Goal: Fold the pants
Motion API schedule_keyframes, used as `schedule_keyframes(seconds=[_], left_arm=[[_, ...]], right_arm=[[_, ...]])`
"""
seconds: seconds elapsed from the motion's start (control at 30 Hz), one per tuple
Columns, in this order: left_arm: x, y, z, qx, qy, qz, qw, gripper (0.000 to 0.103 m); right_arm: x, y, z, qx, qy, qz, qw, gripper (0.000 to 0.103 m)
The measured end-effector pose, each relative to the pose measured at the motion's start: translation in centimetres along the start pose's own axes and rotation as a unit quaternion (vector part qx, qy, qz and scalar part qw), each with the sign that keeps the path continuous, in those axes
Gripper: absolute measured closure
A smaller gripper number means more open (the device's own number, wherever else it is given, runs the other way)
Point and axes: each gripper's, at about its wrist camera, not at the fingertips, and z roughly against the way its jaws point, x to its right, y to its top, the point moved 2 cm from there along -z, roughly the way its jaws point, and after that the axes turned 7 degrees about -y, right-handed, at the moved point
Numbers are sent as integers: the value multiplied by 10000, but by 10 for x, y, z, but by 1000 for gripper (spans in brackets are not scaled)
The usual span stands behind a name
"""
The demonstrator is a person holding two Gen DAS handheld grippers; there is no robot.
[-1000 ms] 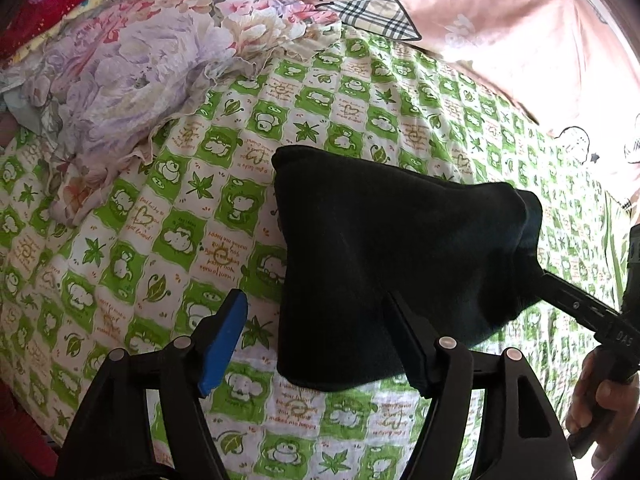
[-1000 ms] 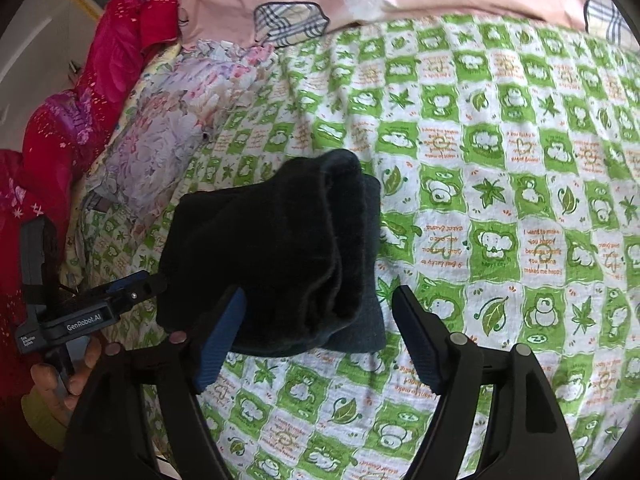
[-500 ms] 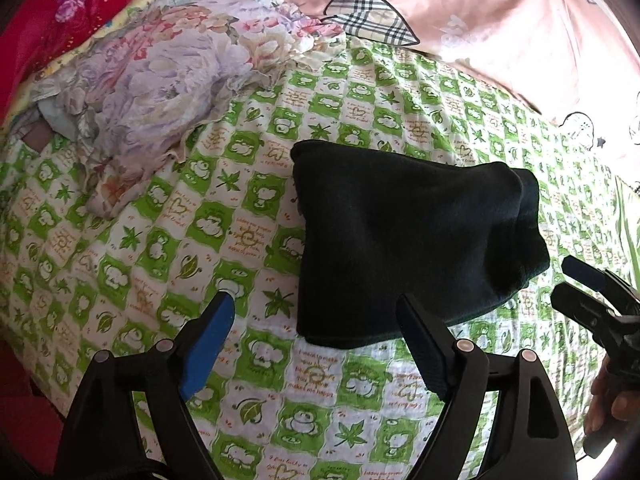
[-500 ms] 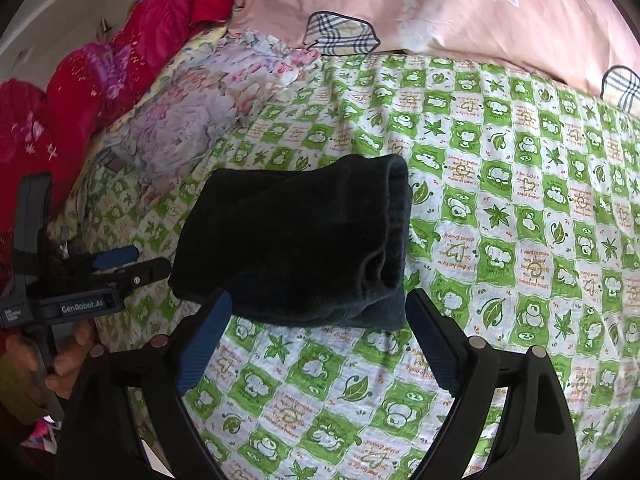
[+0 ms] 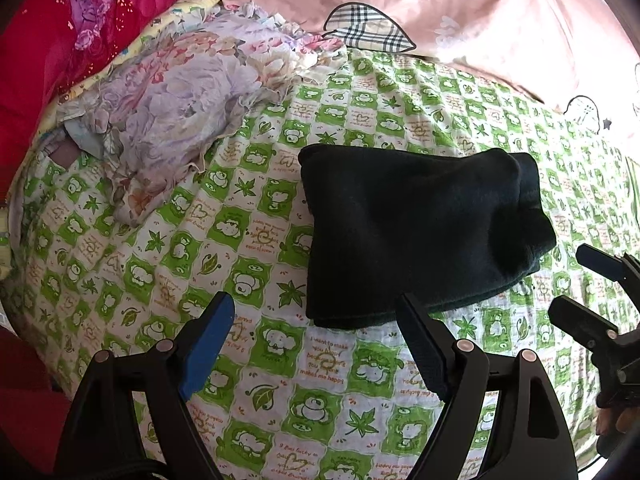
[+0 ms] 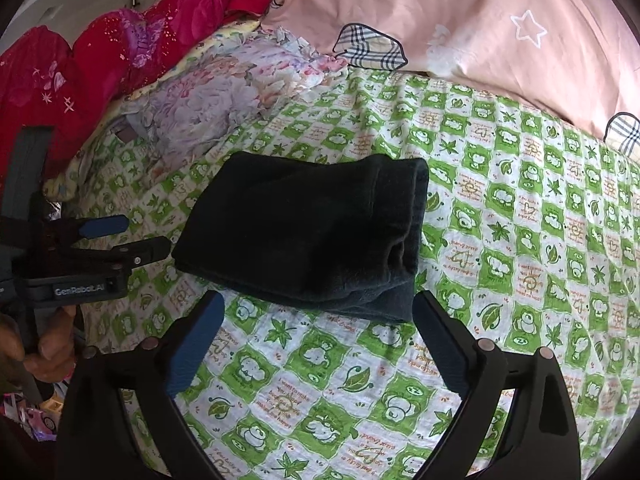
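Both grippers have backed away from the dark, soft-knit pants (image 5: pixel 420 236) since a second ago, when the black fingers sat right against the cloth; the bundle lies free on the bed now, folded into a thick, roughly rectangular stack. It rests flat on the green-and-white checked cotton sheet printed with little animals and leaves (image 5: pixel 168 264), near the middle of the bed.

The left gripper (image 5: pixel 316 344) hangs just short of the bundle's near edge, its fingers well apart, nothing between them but sheet. In the right wrist view that same tool shows at the left edge, pointing at the bundle's side corner, a person's hand (image 6: pixel 44 352) wrapped round its handle.

The right gripper (image 6: pixel 316 332) is spreading its jaws wider at this moment, again with only bare sheet between them, the folded end of the pants just beyond the tips. From the left wrist view it sits at the far right, clear of the cloth.

Past the pants, a crumpled pale floral blanket with a frilled edge (image 5: pixel 172 108) is heaped on the sheet, a bright red quilt (image 6: pixel 80 68) bunched behind it, and a pink quilt with plaid patches (image 6: pixel 460 32) stretches along the far side.
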Motion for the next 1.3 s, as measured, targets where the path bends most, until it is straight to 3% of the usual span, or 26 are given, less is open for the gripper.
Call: schedule_keyframes(seconds=[0.57, 0.87, 1.3], left_arm=[[7, -10, 7, 209, 0, 44, 9998, 16], [12, -14, 10, 574, 90, 5, 9983, 12], [15, -15, -1, 421, 31, -92, 9991, 10]], right_arm=[[-12, -7, -1, 313, -30, 228, 9992, 6], [-9, -12, -8, 423, -103, 252, 9987, 6], [-5, -10, -13, 446, -125, 123, 9989, 6]])
